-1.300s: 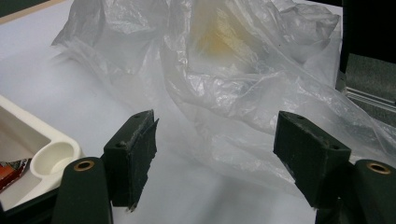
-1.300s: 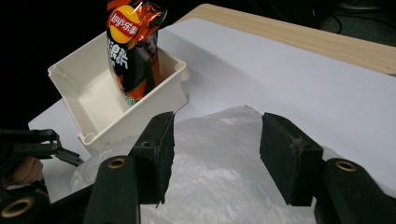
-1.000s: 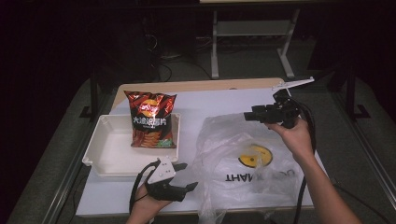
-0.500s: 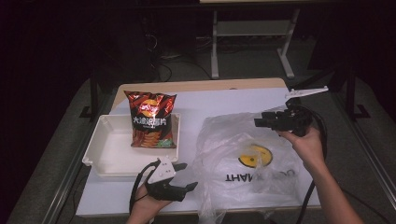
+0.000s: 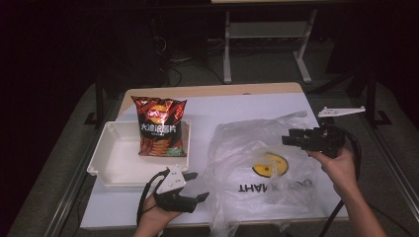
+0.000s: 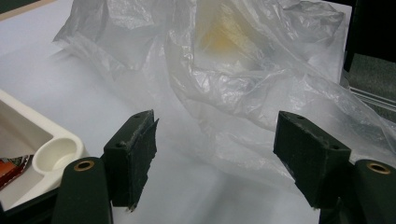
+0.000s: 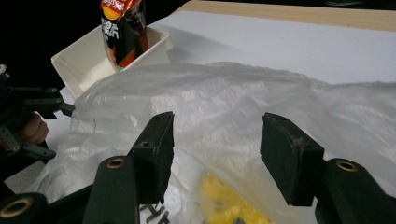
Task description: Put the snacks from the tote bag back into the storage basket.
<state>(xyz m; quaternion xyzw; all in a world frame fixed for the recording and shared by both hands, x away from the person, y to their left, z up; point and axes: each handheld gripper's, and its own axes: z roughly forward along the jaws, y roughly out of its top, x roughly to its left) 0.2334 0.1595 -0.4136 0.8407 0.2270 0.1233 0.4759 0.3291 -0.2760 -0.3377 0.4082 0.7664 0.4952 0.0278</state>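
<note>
White tabletop (image 5: 237, 106) bears a plastic bag (image 5: 257, 163) printed "THANK", beside a Lay's crisps packet (image 5: 159, 126).

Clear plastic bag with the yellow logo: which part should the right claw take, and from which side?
Take the raised, crumpled fold along the right edge of the clear plastic bag with the yellow logo, coming in level from the right, where the open right claw already faces it. That edge stands up off the white table; the middle lies flat and probably offers nothing to pinch.
</note>
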